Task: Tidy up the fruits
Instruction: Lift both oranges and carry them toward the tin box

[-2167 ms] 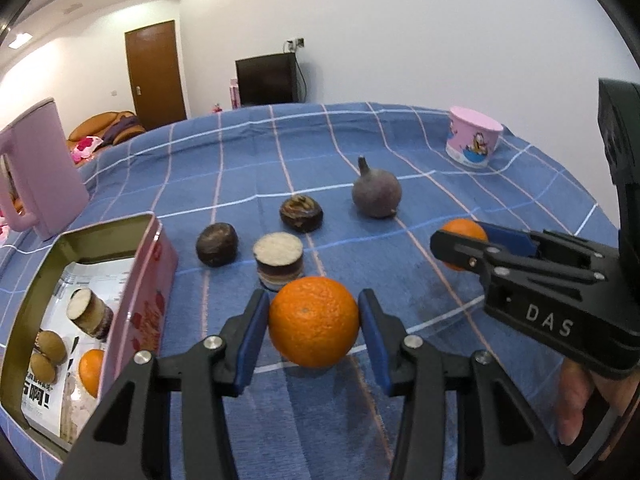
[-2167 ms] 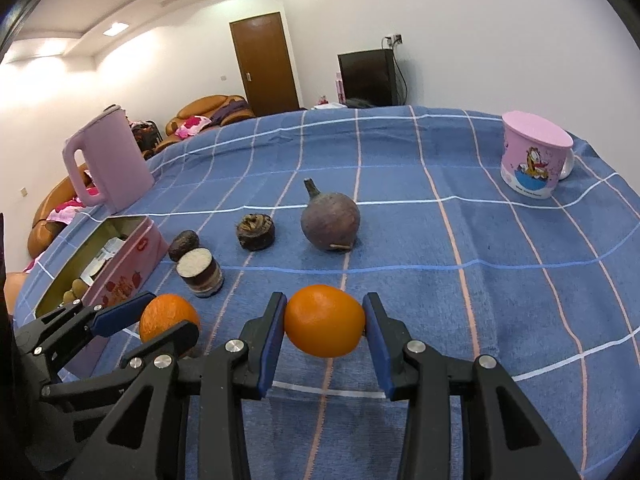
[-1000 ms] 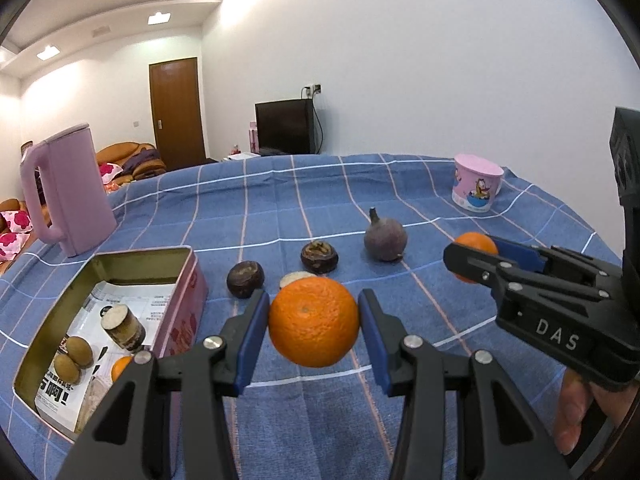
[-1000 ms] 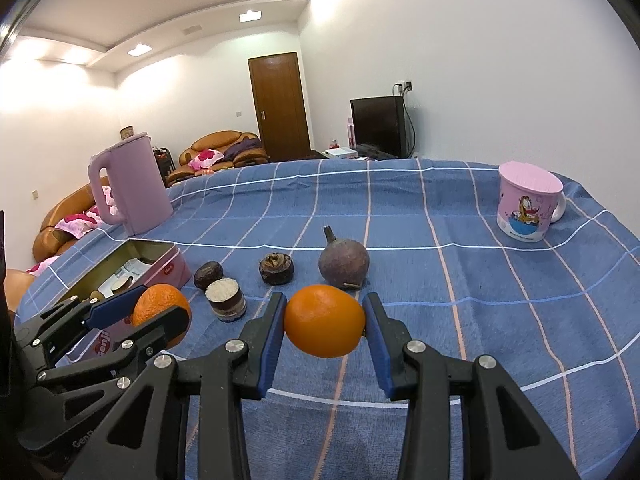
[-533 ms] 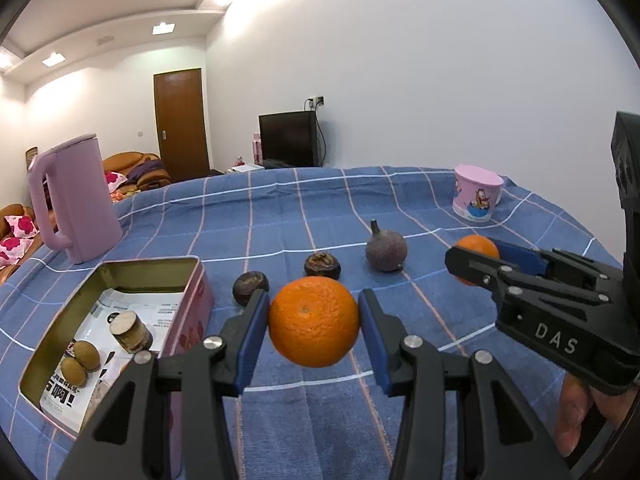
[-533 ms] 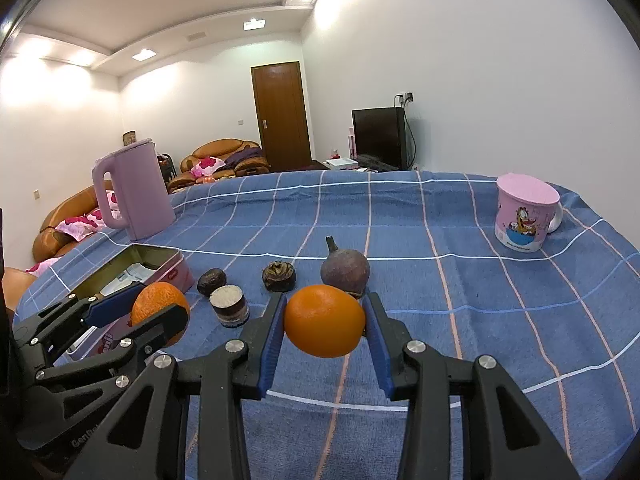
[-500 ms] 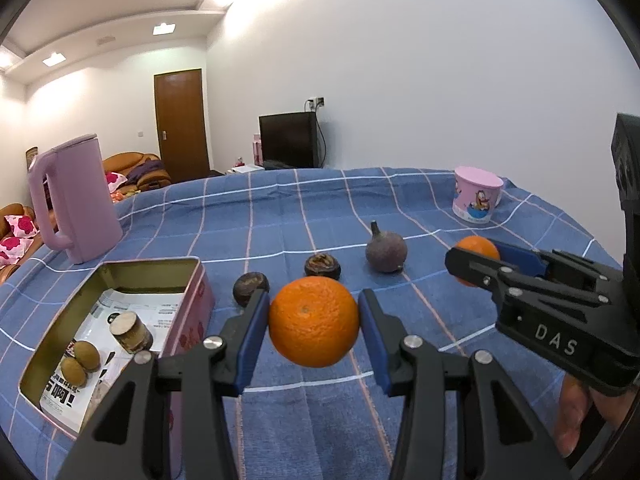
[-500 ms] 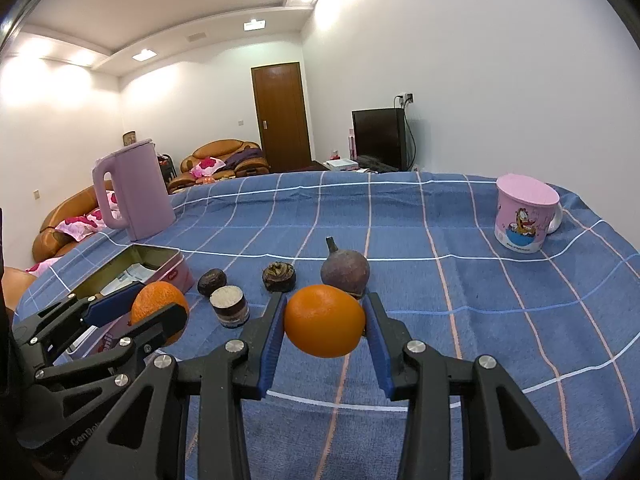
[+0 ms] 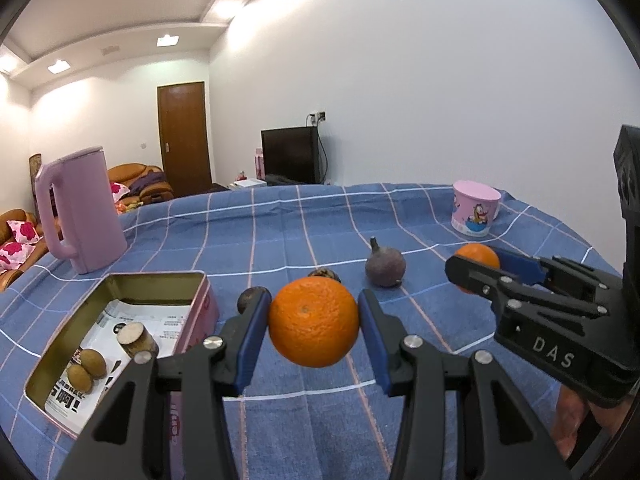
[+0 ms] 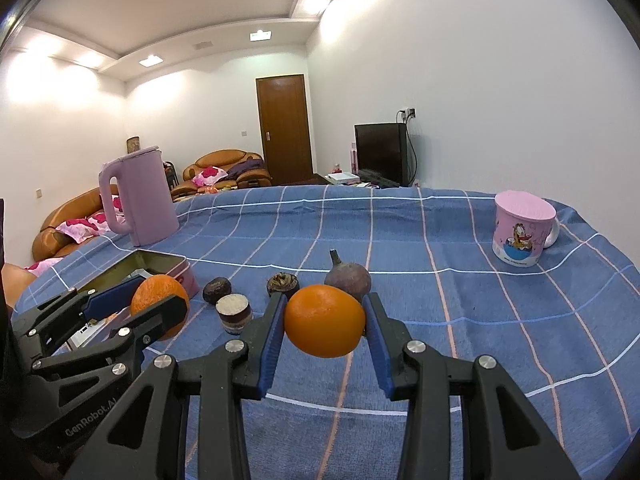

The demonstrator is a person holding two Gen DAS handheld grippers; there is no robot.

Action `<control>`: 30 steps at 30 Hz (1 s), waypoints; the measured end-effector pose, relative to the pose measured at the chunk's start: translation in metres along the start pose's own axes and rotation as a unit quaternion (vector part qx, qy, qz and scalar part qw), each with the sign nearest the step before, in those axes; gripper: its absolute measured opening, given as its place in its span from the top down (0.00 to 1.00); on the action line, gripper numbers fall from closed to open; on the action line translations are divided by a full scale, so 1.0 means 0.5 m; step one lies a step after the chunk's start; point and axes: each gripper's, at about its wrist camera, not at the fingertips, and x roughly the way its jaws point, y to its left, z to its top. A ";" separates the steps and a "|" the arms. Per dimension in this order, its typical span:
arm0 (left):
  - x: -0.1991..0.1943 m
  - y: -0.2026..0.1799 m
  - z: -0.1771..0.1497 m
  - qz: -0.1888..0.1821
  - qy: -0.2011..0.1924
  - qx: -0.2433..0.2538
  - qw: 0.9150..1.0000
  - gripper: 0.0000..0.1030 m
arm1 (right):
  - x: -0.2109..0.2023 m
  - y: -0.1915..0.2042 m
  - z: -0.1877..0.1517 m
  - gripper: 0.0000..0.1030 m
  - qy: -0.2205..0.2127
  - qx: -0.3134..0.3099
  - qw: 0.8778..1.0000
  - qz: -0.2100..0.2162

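My left gripper (image 9: pixel 313 326) is shut on a large orange (image 9: pixel 314 322) and holds it above the blue checked cloth, just right of the open tin box (image 9: pixel 120 280). The tin holds two kiwis (image 9: pixel 86 368) and a cut brown fruit (image 9: pixel 134 336). My right gripper (image 10: pixel 325 322) is shut on a smaller orange (image 10: pixel 325 320), also lifted; it shows in the left wrist view (image 9: pixel 478 258) at right. On the cloth lie a purple round fruit with a stem (image 10: pixel 347 278), two dark shrivelled fruits (image 10: pixel 283 282) (image 10: pixel 216 290) and a cut stub (image 10: pixel 234 314).
A pink kettle (image 9: pixel 80 216) stands at the back left behind the tin. A pink cartoon mug (image 10: pixel 520 230) stands at the back right near the table's edge. The left gripper body (image 10: pixel 80 344) fills the lower left of the right wrist view.
Both grippers have risen with their oranges, so the table sits lower in both views. The left gripper has edged nearer the tin box. Both grips are unchanged.
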 end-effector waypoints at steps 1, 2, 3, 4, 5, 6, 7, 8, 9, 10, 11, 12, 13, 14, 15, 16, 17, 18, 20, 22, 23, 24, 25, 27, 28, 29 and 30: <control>-0.001 0.000 0.001 0.000 -0.002 0.001 1.000 0.54 | -0.002 0.000 0.000 0.60 -0.001 0.000 1.000 0.000; -0.003 0.000 0.001 0.001 -0.006 0.001 1.000 0.54 | -0.003 0.001 0.000 0.60 -0.004 -0.001 1.000 0.000; -0.005 0.000 0.002 0.003 -0.009 0.001 1.000 0.54 | -0.004 0.001 -0.001 0.60 -0.005 -0.002 1.000 -0.001; -0.007 0.000 0.003 0.004 -0.011 0.001 1.000 0.54 | -0.006 0.002 -0.001 0.60 -0.008 -0.003 1.000 -0.001; -0.008 0.000 0.004 0.005 -0.013 0.002 1.000 0.54 | -0.007 0.003 0.000 0.60 -0.010 -0.004 1.000 -0.001; -0.010 0.000 0.004 0.007 -0.017 0.003 1.000 0.54 | -0.009 0.003 0.000 0.60 -0.012 -0.004 1.000 -0.001; -0.012 0.000 0.004 0.008 -0.019 0.003 1.000 0.54 | -0.012 0.004 0.000 0.60 -0.016 -0.006 1.000 -0.001; -0.014 -0.001 0.005 0.009 -0.022 0.005 1.000 0.54 | -0.014 0.005 0.000 0.60 -0.018 -0.007 1.000 0.000; -0.015 -0.001 0.005 0.011 -0.024 0.007 1.000 0.54 | -0.015 0.006 0.000 0.60 -0.021 -0.008 1.000 -0.001; -0.017 -0.002 0.005 0.013 -0.027 0.008 1.000 0.54 | -0.017 0.005 0.000 0.60 -0.022 -0.009 1.000 -0.001; -0.018 -0.002 0.006 0.014 -0.029 0.009 0.999 0.54 | -0.018 0.006 0.000 0.60 -0.024 -0.010 1.000 -0.001; -0.019 -0.003 0.006 0.015 -0.032 0.011 0.999 0.54 | -0.020 0.006 0.000 0.60 -0.026 -0.010 1.000 -0.001; -0.020 -0.003 0.006 0.016 -0.034 0.012 0.999 0.54 | -0.021 0.006 -0.001 0.60 -0.028 -0.010 1.000 -0.001; -0.022 -0.003 0.006 0.018 -0.036 0.012 0.999 0.54 | -0.022 0.006 -0.001 0.60 -0.030 -0.010 1.000 -0.001; -0.024 -0.004 0.006 0.018 -0.038 0.013 0.999 0.54 | -0.024 0.006 -0.001 0.60 -0.032 -0.010 0.999 -0.001; -0.025 -0.005 0.006 0.020 -0.039 0.014 0.999 0.54 | -0.025 0.006 -0.001 0.60 -0.034 -0.010 0.999 -0.001; -0.026 -0.005 0.005 0.021 -0.041 0.015 0.999 0.54 | -0.026 0.006 -0.001 0.60 -0.036 -0.010 0.999 -0.001; -0.026 -0.005 0.005 0.022 -0.043 0.015 0.999 0.54 | -0.028 0.006 -0.001 0.60 -0.038 -0.011 0.999 0.000; -0.027 -0.004 0.006 0.025 -0.045 0.016 0.999 0.54 | -0.031 0.007 -0.001 0.60 -0.043 -0.012 0.999 -0.001; -0.028 -0.004 0.007 0.027 -0.047 0.015 0.998 0.54 | -0.033 0.008 -0.001 0.60 -0.044 -0.013 0.999 0.000; -0.029 -0.003 0.006 0.029 -0.049 0.016 0.998 0.54 | -0.034 0.009 -0.001 0.60 -0.046 -0.014 0.999 -0.001; -0.031 -0.003 0.006 0.031 -0.052 0.017 0.998 0.54 | -0.035 0.009 -0.001 0.60 -0.047 -0.015 0.999 -0.001; -0.032 -0.003 0.006 0.034 -0.054 0.018 0.998 0.54 | -0.037 0.010 -0.001 0.60 -0.049 -0.015 0.999 -0.001; -0.034 -0.002 0.006 0.037 -0.058 0.019 0.997 0.54 | -0.041 0.011 -0.002 0.60 -0.053 -0.016 0.998 -0.002; -0.034 -0.001 0.007 0.038 -0.059 0.018 0.997 0.54 | -0.043 0.011 -0.002 0.60 -0.056 -0.016 0.998 -0.002; -0.035 0.000 0.007 0.039 -0.060 0.017 0.997 0.54 | -0.046 0.012 -0.002 0.60 -0.059 -0.017 0.998 -0.002; -0.036 0.002 0.007 0.040 -0.061 0.016 0.997 0.54 | -0.049 0.014 -0.003 0.60 -0.061 -0.018 0.998 -0.002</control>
